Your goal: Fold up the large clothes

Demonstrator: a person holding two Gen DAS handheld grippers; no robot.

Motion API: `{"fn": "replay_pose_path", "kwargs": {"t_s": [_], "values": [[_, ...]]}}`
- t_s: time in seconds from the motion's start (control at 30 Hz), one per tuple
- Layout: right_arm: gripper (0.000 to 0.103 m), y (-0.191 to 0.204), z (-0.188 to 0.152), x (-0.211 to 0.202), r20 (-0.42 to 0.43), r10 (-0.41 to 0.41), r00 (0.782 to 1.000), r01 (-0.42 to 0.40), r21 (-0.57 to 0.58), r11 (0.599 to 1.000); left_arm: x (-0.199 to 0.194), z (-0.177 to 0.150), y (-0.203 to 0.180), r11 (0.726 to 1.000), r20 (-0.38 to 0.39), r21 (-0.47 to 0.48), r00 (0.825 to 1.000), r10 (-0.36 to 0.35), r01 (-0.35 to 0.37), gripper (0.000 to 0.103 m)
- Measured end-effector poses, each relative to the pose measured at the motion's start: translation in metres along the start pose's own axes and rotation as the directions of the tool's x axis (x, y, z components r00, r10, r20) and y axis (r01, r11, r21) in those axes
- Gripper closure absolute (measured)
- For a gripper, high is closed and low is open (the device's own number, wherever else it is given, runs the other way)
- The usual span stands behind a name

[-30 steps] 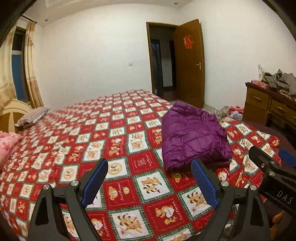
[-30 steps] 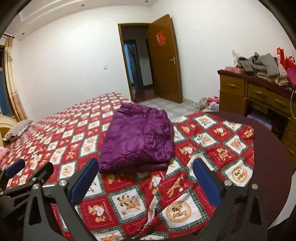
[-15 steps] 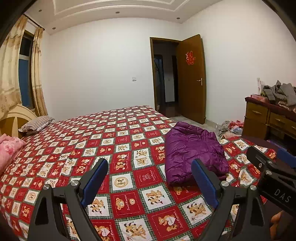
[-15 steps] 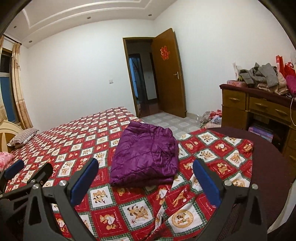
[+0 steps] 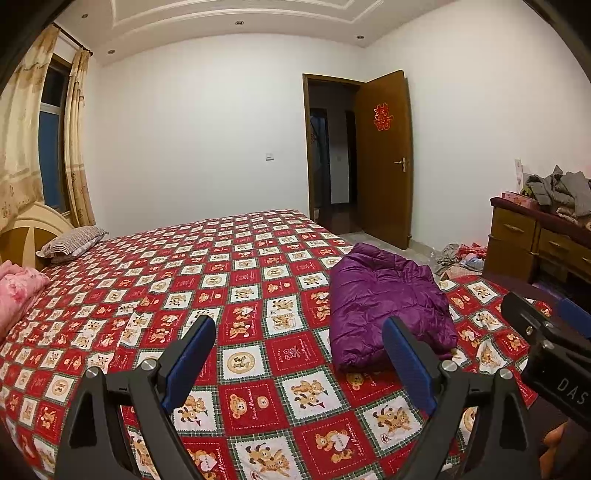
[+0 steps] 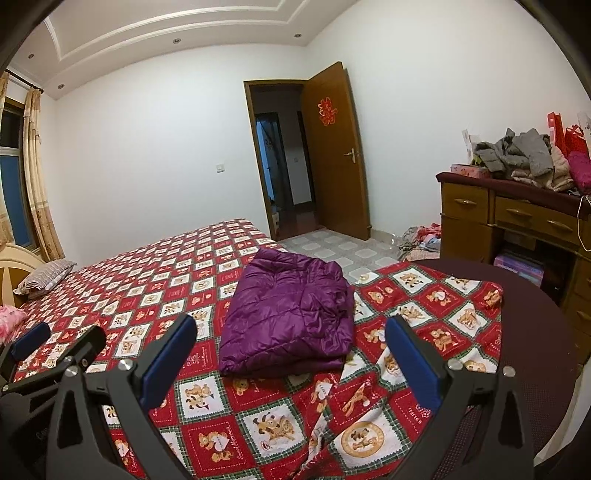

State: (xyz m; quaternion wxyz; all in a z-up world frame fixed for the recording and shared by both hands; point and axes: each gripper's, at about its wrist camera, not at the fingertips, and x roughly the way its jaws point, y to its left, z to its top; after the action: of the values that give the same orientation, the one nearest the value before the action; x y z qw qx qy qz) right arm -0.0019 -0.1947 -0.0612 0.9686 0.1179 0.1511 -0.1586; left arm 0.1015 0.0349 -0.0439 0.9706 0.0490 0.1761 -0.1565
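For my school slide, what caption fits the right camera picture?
Folded purple jacket lies on the bed, beyond the open right gripper.

1. White walls [image 5: 192, 122] are enclosing the bedroom, and recessed spotlights [image 5: 240, 23] are glowing in a stepped ceiling.
2. A brown wooden door [image 6: 334, 155] is standing open, showing a red paper cutout [image 6: 325, 110] and a dark hallway behind it.
3. Beige patterned curtains [image 5: 75, 147] are hanging beside a window [image 5: 50, 158] that is showing dusk-blue glass.
4. A wooden dresser [image 6: 517, 221] is standing against the right wall, carrying heaped clothes [image 6: 517, 153].
5. Pale floor tiles [image 6: 343, 251] are showing near the doorway.
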Motion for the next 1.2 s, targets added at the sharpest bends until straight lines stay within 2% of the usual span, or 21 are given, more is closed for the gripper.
{"fn": "replay_pose_path", "kwargs": {"t_s": [1.2], "values": [[0.000, 0.0094, 0.0011, 0.0046, -0.012, -0.004, 1.000, 0.004, -0.013, 1.000, 0.0086, 0.0009, 0.0020, 1.000, -0.004, -0.011, 1.000, 0.010, -0.010, 0.011]]}}
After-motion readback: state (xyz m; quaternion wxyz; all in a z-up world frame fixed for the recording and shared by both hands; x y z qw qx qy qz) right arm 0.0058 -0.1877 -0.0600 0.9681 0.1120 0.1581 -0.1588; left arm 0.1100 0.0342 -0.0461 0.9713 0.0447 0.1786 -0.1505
